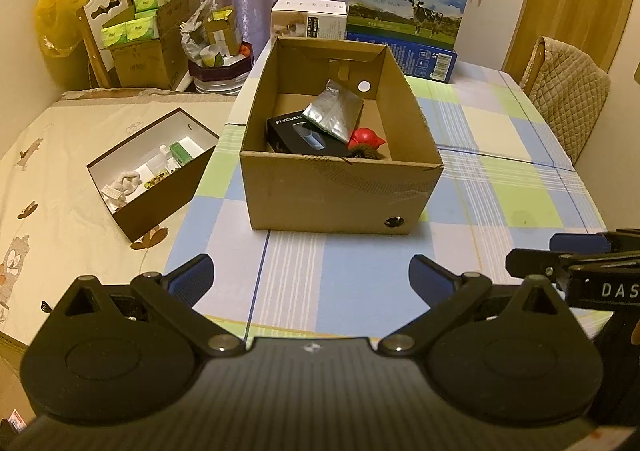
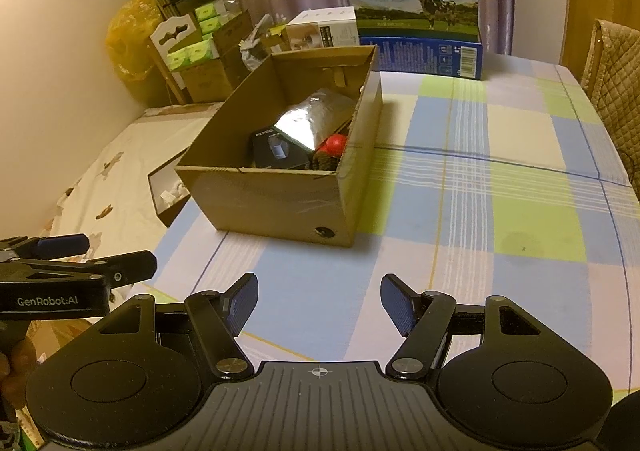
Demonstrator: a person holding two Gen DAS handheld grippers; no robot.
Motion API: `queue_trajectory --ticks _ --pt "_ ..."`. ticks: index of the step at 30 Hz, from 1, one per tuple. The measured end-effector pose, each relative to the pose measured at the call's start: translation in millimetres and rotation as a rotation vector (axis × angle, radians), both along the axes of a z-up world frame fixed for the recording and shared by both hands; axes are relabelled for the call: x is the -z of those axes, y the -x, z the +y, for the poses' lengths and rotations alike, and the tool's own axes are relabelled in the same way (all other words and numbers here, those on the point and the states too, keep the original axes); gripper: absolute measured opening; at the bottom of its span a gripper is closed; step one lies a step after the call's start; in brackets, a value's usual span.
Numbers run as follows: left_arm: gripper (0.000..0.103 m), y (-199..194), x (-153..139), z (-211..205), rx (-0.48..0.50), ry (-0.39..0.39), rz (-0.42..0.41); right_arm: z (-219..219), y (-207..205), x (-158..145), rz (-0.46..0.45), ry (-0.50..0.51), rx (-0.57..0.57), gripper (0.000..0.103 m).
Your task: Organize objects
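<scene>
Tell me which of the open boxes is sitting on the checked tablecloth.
The brown cardboard box, holding the silver pouch. The dark white-lined box lies off the table, on the cream floral surface to its left.

Cardboard box [image 1: 340, 191] on checked tablecloth [image 1: 500, 187], black carton [image 1: 298, 137], silver pouch [image 1: 334, 111] and red toy [image 1: 366, 137] inside.

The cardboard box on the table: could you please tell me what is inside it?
Inside the cardboard box: a black Flyco box, a silver foil pouch leaning over it, a red object and something dark and fuzzy. Anything beneath them is hidden.
</scene>
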State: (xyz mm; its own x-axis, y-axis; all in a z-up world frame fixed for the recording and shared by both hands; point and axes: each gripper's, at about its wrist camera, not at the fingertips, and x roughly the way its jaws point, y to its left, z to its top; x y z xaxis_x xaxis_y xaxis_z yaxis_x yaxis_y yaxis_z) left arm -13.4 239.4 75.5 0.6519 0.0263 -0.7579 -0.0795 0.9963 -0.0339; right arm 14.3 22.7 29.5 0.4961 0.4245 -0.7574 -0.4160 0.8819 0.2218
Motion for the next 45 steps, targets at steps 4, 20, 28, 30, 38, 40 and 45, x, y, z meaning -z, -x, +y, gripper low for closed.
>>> queue_trajectory --ticks 4,20,28,30,38,40,45 --pt "0.102 0.6 0.5 0.1 0.004 -0.002 0.0 1.2 0.2 0.4 0.002 0.0 -0.002 0.065" --pt "0.102 -1.6 4.3 -4.6 0.01 -0.009 0.011 0.8 0.2 2.7 0.008 -0.002 -0.001 0.065" --pt "0.102 -2.4 4.7 -5.8 0.008 -0.009 0.012 -0.8 -0.7 2.7 0.008 -0.001 0.002 0.065" --pt "0.102 -2.5 4.3 -5.9 0.01 -0.009 0.011 -1.2 -0.7 2.0 0.006 -0.001 0.003 0.065" --pt "0.102 -5.3 4.2 -7.0 0.017 0.0 0.011 0.7 -1.3 0.8 0.005 0.004 0.003 0.065" --pt "0.102 -5.5 4.2 -6.8 0.018 0.001 0.011 1.8 -2.0 0.8 0.006 0.006 0.002 0.065" --pt "0.102 -6.6 4.6 -6.4 0.018 0.008 0.01 2.0 -2.7 1.0 0.007 0.005 0.003 0.065"
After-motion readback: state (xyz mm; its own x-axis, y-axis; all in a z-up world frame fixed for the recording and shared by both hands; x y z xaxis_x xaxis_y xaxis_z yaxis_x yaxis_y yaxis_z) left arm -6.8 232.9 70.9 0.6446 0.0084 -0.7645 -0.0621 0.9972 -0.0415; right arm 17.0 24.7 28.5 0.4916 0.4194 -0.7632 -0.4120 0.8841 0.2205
